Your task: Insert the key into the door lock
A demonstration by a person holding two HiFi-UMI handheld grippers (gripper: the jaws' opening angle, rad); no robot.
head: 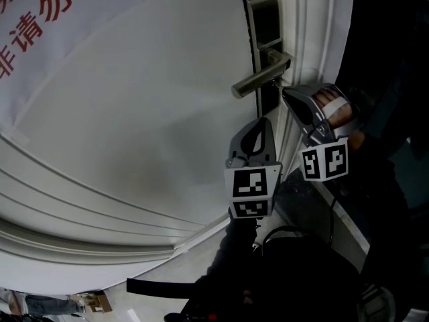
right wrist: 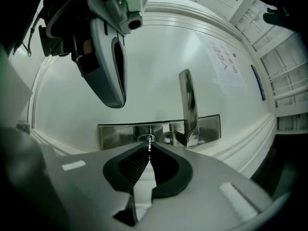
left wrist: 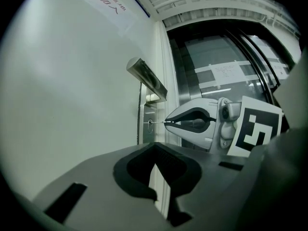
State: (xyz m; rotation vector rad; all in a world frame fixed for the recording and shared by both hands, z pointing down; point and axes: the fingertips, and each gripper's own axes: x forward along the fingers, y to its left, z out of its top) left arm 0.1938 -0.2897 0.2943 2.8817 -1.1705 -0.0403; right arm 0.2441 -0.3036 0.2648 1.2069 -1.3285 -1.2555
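Note:
The steel lock plate (head: pixel 263 25) with its lever handle (head: pixel 258 79) sits on the white door (head: pixel 134 113). My right gripper (head: pixel 284 91) is shut on a thin metal key (right wrist: pixel 149 144). The key's tip is at the round keyhole (right wrist: pixel 146 138) below the handle (right wrist: pixel 188 105); how deep it sits I cannot tell. The left gripper view shows this from the side: key (left wrist: pixel 157 122), keyhole (left wrist: pixel 149 124), right gripper (left wrist: pixel 167 122). My left gripper (head: pixel 265 121) hangs just below the lock, shut on nothing (left wrist: pixel 155 144).
A paper notice with red characters (head: pixel 47 25) is stuck high on the door. The moulded door frame (head: pixel 308 32) runs beside the lock, with a dark opening (left wrist: pixel 226 71) past it. A person's dark clothing (head: pixel 288 274) fills the lower right.

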